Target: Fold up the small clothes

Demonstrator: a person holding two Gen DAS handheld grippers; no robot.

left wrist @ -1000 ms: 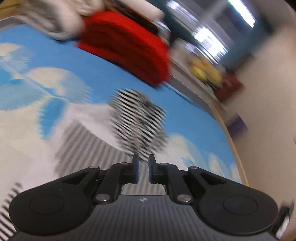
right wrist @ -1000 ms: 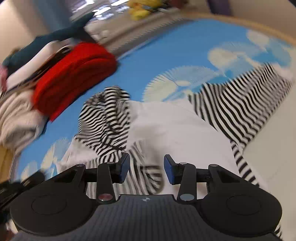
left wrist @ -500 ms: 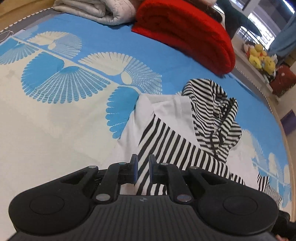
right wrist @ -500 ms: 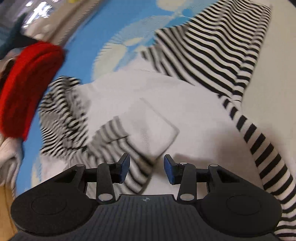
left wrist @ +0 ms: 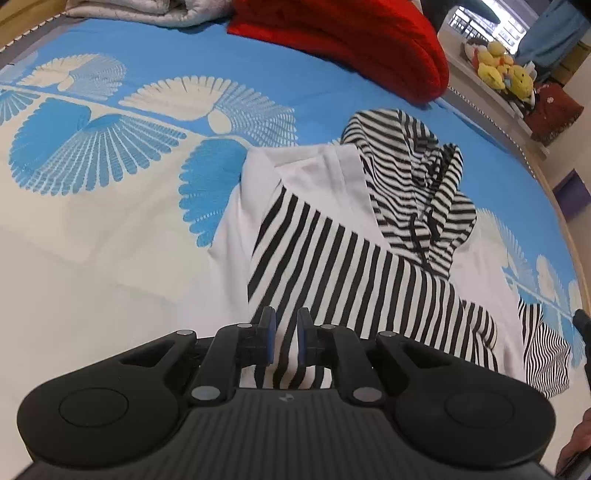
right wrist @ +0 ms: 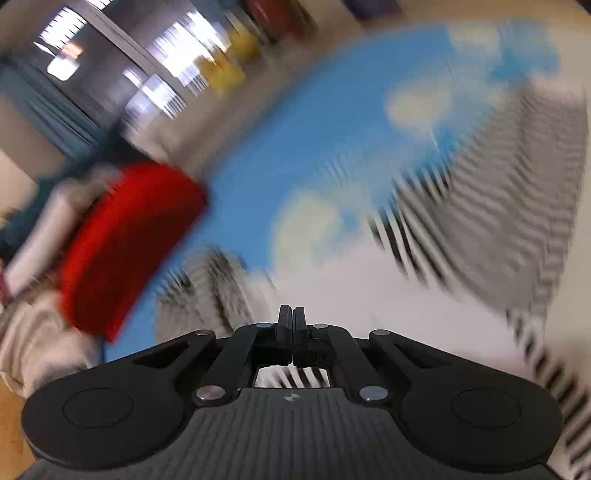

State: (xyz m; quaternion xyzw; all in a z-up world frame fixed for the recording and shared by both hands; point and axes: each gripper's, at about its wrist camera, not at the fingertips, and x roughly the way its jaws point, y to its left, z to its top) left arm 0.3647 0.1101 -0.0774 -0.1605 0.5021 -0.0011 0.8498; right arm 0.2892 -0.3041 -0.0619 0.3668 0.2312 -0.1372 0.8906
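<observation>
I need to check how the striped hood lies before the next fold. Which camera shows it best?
The left wrist view: the striped hood is sharp there, crumpled at the top of the white garment on the blue bedspread. The right wrist view is motion-blurred; the hood is only a grey striped smear.

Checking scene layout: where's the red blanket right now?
Left wrist view: the folded red blanket lies at the top centre on the blue bedspread, beyond the striped hoodie, right of a grey quilt.

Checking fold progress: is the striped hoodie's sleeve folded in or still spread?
Folded in on one side: a striped sleeve lies across the hoodie's white body. The other sleeve's position is unclear.
</observation>
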